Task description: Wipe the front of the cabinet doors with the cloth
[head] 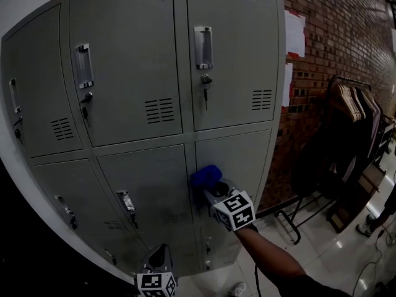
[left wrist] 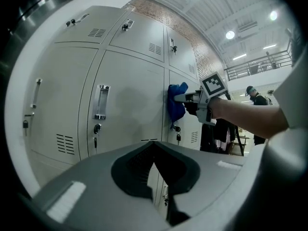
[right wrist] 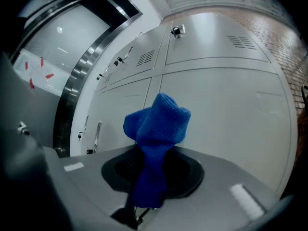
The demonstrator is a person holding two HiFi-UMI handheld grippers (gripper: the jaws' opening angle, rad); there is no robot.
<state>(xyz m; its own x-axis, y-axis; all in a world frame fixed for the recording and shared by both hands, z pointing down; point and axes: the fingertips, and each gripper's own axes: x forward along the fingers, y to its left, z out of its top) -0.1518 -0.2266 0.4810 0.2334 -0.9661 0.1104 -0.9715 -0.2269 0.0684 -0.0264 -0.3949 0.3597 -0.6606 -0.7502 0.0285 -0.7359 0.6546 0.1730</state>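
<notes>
A grey metal locker cabinet [head: 130, 54] with several doors fills the head view. Pressed against the lower right door [head: 250, 153], close to its left edge, is a blue cloth [head: 205, 176]. My right gripper [head: 215, 189] is shut on the cloth, which bunches up past the jaws in the right gripper view [right wrist: 156, 129] and nearly touches the door. The left gripper view catches the cloth [left wrist: 176, 101] and the right gripper [left wrist: 191, 99] from the side. My left gripper [head: 159, 257] hangs low by the bottom doors, shut and holding nothing [left wrist: 156, 177].
Keys hang in the upper door locks [head: 205, 86]. A brick wall [head: 334, 36] with white papers [head: 296, 34] stands to the right of the cabinet. Beside it is a rack of hanging clothes [head: 352, 122]. A person [left wrist: 255, 96] stands far off.
</notes>
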